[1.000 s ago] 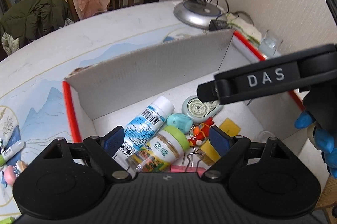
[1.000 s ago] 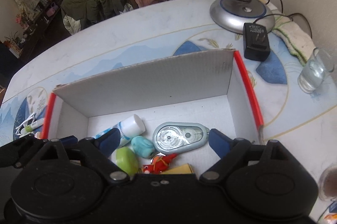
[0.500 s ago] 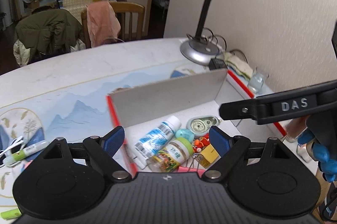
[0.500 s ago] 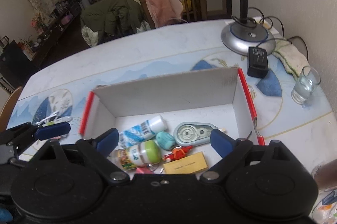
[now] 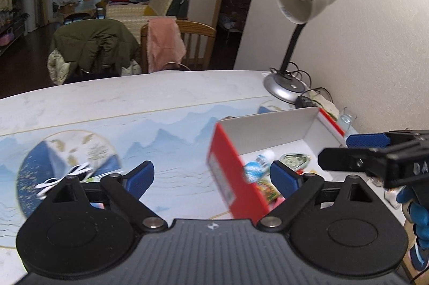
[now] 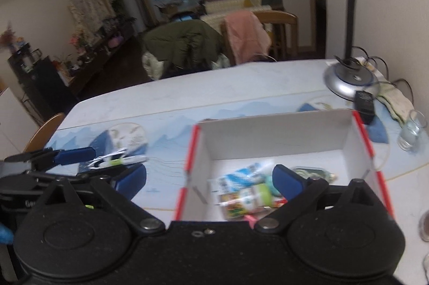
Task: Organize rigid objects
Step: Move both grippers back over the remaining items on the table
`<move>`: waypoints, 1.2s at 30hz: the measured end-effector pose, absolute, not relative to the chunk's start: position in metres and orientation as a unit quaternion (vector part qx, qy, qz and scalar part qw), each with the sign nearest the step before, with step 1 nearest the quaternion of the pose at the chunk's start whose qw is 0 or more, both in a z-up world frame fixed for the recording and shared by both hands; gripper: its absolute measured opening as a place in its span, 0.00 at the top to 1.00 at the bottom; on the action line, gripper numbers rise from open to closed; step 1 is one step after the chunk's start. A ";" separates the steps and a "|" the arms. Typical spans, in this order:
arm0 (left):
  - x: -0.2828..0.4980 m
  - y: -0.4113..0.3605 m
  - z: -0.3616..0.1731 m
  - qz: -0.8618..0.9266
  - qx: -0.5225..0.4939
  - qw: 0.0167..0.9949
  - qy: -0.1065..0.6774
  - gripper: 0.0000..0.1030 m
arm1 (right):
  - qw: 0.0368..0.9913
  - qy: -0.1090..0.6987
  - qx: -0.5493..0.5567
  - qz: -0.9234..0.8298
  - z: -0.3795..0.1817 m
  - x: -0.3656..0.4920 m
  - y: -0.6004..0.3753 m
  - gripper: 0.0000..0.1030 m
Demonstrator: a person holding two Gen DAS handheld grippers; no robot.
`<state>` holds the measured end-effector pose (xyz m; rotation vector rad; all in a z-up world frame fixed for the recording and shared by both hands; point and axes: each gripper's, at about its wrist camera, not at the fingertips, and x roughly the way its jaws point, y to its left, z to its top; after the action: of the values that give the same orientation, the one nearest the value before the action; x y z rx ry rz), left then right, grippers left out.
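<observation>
On the far left of the table (image 5: 161, 102), on the round blue-and-gold print, a few things lie outside the box – white scissors (image 5: 64, 176) and, just beside them, a white marker with a green band (image 6: 126, 159). The left gripper (image 5: 211, 177) has pulled up and back from the box over the last second and now hangs above bare tablecloth; its jaws are opening wide, with nothing between them. To its right stands the red-edged cardboard box (image 6: 273, 135), which a second ago filled both views and now sits lower and smaller. Inside it lie a white-and-blue bottle (image 6: 236, 175), a green-capped jar (image 6: 246, 198) and a grey tape dispenser (image 6: 311, 172), bunched toward the near wall. The right gripper (image 6: 209, 182) has also risen clear of the box – jaws opening, empty, straddling the box's left wall only in the picture. I judge that a drop-off is finished and the loose items on the left come next.
</observation>
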<state>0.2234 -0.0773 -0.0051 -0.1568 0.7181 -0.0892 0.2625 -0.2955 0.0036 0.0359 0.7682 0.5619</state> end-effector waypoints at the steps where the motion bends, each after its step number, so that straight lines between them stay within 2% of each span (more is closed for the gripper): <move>1: 0.220 -0.071 -0.006 -0.041 -0.076 0.932 0.352 0.06 | 0.888 0.366 0.016 0.277 0.002 0.257 -0.288 0.02; 6: 0.204 -0.035 -0.010 -0.031 -0.077 0.934 0.348 0.00 | 0.882 0.361 0.013 0.301 -0.002 0.240 -0.252 0.02; 15: 0.186 0.027 -0.026 0.010 -0.075 0.934 0.348 0.00 | 0.873 0.380 0.003 0.305 -0.020 0.224 -0.196 0.02; 23: 0.168 0.077 -0.065 0.000 -0.107 0.920 0.377 0.00 | 0.871 0.394 -0.009 0.291 -0.036 0.221 -0.157 0.02; 36: 0.155 0.104 -0.122 -0.030 -0.102 0.905 0.412 0.00 | 0.864 0.437 0.006 0.251 -0.066 0.248 -0.105 0.03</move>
<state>0.1546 0.1044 -0.1225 -0.2116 0.8519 -0.0625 0.2479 -0.1051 -0.0665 0.0123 0.9159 0.5261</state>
